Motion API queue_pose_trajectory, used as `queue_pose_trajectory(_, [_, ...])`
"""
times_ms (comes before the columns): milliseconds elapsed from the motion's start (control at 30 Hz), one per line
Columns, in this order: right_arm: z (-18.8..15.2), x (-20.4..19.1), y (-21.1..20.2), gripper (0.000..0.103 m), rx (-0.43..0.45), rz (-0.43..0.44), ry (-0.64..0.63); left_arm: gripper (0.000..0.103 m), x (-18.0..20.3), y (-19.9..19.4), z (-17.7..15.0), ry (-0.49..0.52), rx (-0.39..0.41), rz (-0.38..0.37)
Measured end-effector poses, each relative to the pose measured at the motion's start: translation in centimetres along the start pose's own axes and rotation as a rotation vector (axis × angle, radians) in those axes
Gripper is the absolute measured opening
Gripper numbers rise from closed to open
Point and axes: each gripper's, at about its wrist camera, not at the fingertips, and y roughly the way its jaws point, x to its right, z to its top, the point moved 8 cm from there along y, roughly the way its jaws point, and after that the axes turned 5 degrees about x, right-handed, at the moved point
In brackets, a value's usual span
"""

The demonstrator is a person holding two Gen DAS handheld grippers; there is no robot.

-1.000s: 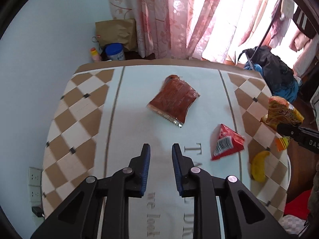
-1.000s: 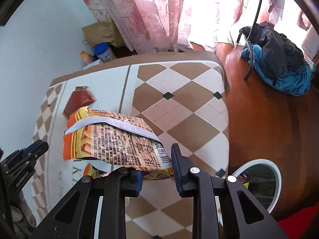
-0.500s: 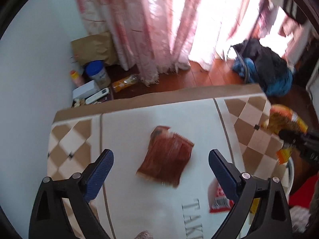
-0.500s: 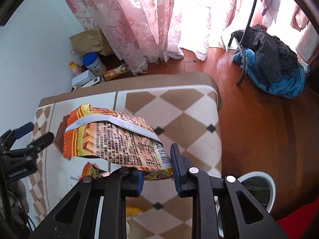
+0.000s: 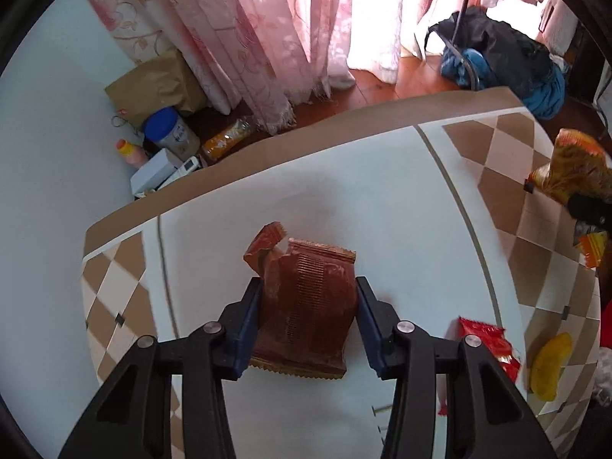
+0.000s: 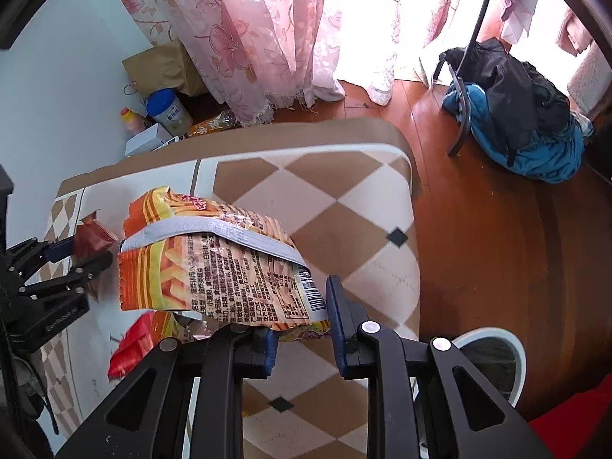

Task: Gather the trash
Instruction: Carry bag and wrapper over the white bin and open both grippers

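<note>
While bowed between jaws | brown wrapper [image 5: 306,298] | corner torn

The desk [image 5: 401,199] has a white middle and brown and cream diamond tiles at both sides. Behind it hang pink flowered curtains [image 5: 237,30], and strong daylight comes through them. The wall [image 5: 46,122] at the left is pale blue. The floor [image 6: 497,229] is dark red wood. In the corner stand a brown paper bag [image 5: 157,84], a jar with a blue lid [image 5: 170,132] and a white box [image 5: 155,170]. A black and blue backpack [image 6: 520,114] lies on the floor.
</note>
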Motion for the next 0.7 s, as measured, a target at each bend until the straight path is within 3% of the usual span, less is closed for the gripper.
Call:
queue_pose_trajectory(233, [-3.5,0.0,-3.7,0.023,0.053,0.043,0.031,0.039,-0.4,-5.9,-2.8,-0.156,0.111,0.057])
queue_pose_trajectory(400, [-6.6,0.3,-8.5,0.023,0.105,0.085,0.055,0.039,0.8,-12.8,-5.7,-0.239,0.212,0.106])
queue_pose_trajectory(600, [-10.1,2.5,-15.4,0.023,0.179,0.12,0.079,0.039,5.4,-20.9,-7.6,-0.257,0.326,0.116])
queue_pose_trajectory(700, [-11.8,5.2,-19.0,0.023,0.216,0.126,0.112,0.039,8.5,-23.9,-7.6,-0.261,0.364,0.085])
